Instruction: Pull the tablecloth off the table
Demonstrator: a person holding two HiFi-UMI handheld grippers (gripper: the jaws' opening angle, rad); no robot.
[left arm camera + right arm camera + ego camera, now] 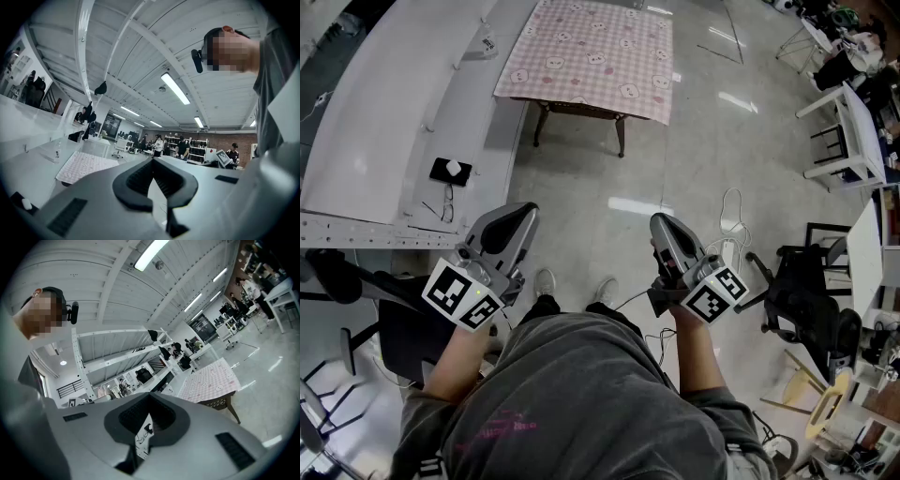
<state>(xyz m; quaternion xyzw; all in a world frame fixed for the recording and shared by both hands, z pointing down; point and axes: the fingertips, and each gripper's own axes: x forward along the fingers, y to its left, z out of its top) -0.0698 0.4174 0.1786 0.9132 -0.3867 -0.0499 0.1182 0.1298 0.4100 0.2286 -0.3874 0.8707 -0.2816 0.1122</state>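
Standing on a glossy floor (pixel 581 187), the person holds both grippers close in front of the body, level and pointed ahead toward the table (pixel 621 131). The left gripper (pixel 511 216) has its jaws pressed together at the tips with nothing between them, which its own view shows plainly. The right gripper (pixel 661 225) is the same, jaws together and empty. Each carries its cube of square markers at the near end, just above the person's forearm. The tablecloth (pixel 591 56), pink-checked with small pale figures, lies spread flat over the small dark-legged table at the top of the head view, its edges hanging a little over the sides. It is well apart from both grippers, with open floor between. In the left gripper view the cloth shows low at the left beyond the jaws; in the right gripper view it shows to the right of them. A long white table (pixel 384 122) runs along the person's left and bears a small black thing (pixel 450 171) with a white spot on it, possibly a device, though it is too small to tell. A pair of glasses (pixel 447 202) lies near it. The person's two pale shoes (pixel 546 281) show between the grippers, a white cable (pixel 731 211) loops on the floor by the right gripper, and a black chair (pixel 802 291) stands farther right.
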